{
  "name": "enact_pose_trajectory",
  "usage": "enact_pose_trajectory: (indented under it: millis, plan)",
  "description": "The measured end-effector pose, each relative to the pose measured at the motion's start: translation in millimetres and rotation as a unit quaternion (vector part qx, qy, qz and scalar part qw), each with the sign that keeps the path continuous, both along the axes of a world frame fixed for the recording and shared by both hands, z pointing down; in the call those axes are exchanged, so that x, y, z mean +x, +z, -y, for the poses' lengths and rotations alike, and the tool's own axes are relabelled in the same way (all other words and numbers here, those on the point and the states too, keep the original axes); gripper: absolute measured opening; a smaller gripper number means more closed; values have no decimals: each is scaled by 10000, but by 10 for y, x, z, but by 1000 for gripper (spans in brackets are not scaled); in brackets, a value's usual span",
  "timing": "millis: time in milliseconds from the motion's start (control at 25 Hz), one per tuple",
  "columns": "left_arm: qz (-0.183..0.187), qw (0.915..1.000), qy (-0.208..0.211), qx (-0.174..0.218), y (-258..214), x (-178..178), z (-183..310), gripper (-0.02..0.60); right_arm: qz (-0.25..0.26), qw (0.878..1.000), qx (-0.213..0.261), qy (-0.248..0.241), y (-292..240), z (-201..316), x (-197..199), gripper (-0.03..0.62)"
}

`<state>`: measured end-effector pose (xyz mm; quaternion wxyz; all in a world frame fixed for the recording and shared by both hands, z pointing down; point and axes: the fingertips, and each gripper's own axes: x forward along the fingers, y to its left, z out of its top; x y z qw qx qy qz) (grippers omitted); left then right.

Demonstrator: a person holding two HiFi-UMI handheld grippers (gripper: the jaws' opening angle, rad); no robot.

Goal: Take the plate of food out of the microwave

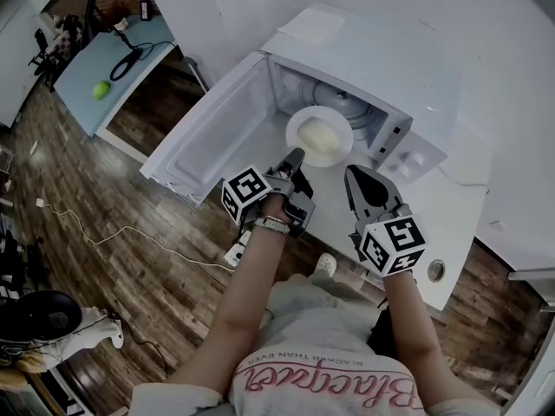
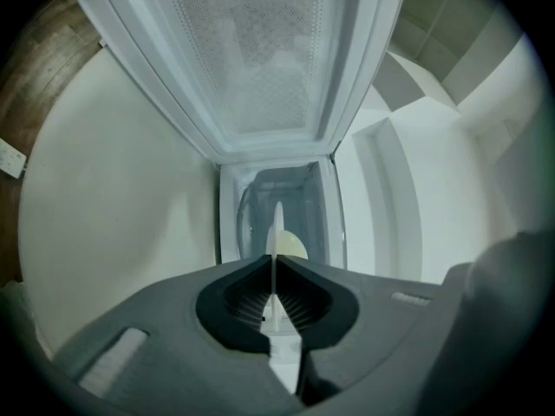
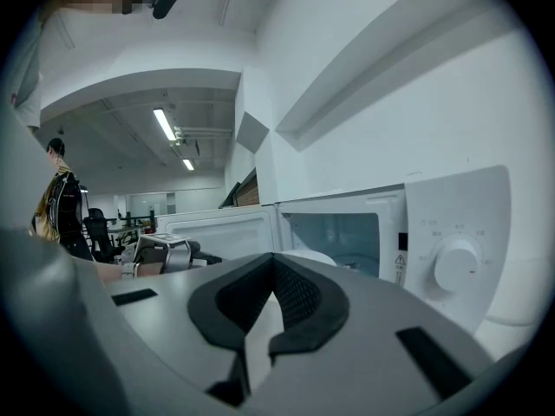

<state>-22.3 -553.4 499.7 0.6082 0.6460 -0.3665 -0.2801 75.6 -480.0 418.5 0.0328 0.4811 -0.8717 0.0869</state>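
Observation:
A white plate [image 1: 341,121] with a pale yellow food [image 1: 316,134] on it sits at the mouth of the open white microwave [image 1: 381,68]. My left gripper [image 1: 296,156] is shut on the plate's near rim. In the left gripper view the plate [image 2: 276,228] shows edge-on between the pinched jaws, with the food [image 2: 292,246] beside it. The microwave door [image 1: 217,128] hangs wide open to the left. My right gripper [image 1: 355,173] hovers in front of the microwave's control panel, shut with nothing in it; its jaw tips [image 3: 273,256] meet.
The microwave stands on a white counter [image 1: 455,224] against a white wall. Its dial [image 3: 455,265] is at the right of the cavity. A blue desk with a green object [image 1: 101,89] stands far left over wooden floor. A person [image 3: 59,199] stands far off.

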Motion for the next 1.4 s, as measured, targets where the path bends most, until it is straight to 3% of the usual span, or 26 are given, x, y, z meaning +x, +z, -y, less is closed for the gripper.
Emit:
enact_pose_trajectory:
  millis: [800, 1400]
  plan:
    - [-152, 9998, 15, 161, -366, -374, -549, 19, -189, 9997, 120, -4, -136, -414, -237, 6]
    - [-220, 9994, 142, 208, -736, -343, -651, 20, -98, 9997, 137, 189, -476, -482, -143, 6]
